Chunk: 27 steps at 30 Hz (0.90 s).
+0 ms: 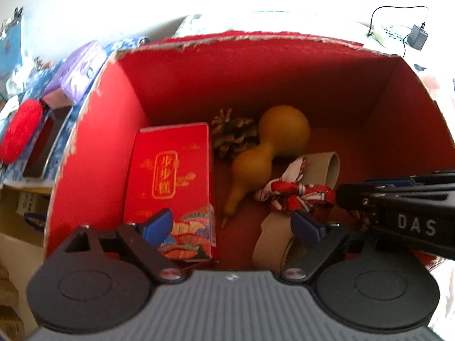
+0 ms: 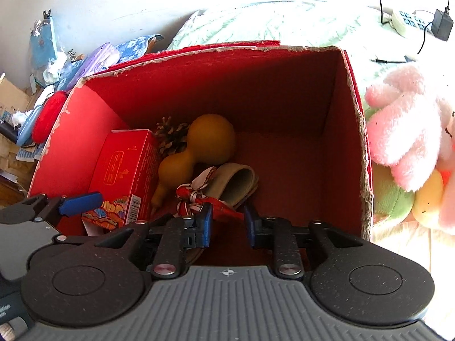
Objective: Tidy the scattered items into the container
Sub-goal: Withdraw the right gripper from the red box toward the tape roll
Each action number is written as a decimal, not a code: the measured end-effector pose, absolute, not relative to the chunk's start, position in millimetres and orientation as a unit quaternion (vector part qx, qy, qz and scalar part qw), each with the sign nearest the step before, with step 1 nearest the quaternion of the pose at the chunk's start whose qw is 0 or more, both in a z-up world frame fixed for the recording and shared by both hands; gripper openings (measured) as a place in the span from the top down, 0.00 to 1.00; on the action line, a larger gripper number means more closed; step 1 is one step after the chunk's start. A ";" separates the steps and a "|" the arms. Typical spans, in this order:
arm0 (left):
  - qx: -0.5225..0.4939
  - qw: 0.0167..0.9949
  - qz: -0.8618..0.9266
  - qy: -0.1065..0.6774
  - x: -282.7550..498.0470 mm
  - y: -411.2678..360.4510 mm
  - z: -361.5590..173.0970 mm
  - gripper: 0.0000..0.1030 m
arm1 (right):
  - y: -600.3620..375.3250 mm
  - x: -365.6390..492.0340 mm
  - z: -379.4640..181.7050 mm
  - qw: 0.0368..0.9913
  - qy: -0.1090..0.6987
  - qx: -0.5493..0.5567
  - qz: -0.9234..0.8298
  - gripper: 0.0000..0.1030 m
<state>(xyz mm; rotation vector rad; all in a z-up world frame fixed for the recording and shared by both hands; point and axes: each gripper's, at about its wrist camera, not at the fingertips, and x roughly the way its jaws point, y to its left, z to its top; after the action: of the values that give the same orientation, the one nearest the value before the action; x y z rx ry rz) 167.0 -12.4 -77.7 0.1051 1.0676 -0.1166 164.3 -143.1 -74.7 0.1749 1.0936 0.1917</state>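
A red cardboard box (image 1: pixel 119 108) (image 2: pixel 355 130) stands open below both grippers. Inside it lie a red carton with gold characters (image 1: pixel 170 170) (image 2: pixel 125 164), a pine cone (image 1: pixel 233 136) (image 2: pixel 170 136), a yellow gourd (image 1: pixel 273 142) (image 2: pixel 204 145) and beige slippers (image 1: pixel 324 170) (image 2: pixel 236 182) with a red-and-white scarf (image 1: pixel 295 193) (image 2: pixel 196 193) on top. My left gripper (image 1: pixel 233 226) hangs wide open over the carton and a slipper, holding nothing. My right gripper (image 2: pixel 227 224) is partly open, and the scarf's red tail lies between its blue fingers (image 2: pixel 206 224).
A pink plush toy (image 2: pixel 403 130) leans against the box's right wall. A black charger with cable (image 2: pixel 442 25) (image 1: pixel 418 37) lies on the green bedding behind. Left of the box sit a red pouch (image 1: pixel 20 130) (image 2: pixel 47 119), a purple pack (image 1: pixel 76 68) and other clutter.
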 end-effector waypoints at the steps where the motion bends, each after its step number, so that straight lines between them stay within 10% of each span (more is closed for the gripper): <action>1: 0.045 0.858 -0.054 0.509 166.7 -11.5 -78.9 0.12 | -143.0 162.5 -74.6 0.847 0.517 0.085 0.091 0.75; 27: 0.042 0.898 -0.019 0.437 103.0 -38.6 -28.5 0.04 | -166.3 104.1 -27.8 0.890 0.433 0.108 0.097 0.70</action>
<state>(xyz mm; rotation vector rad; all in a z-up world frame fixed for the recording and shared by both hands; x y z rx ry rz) 103.0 -38.6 -28.5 0.0865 0.9045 -0.0397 104.1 -166.3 -27.8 0.2244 0.8999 0.2006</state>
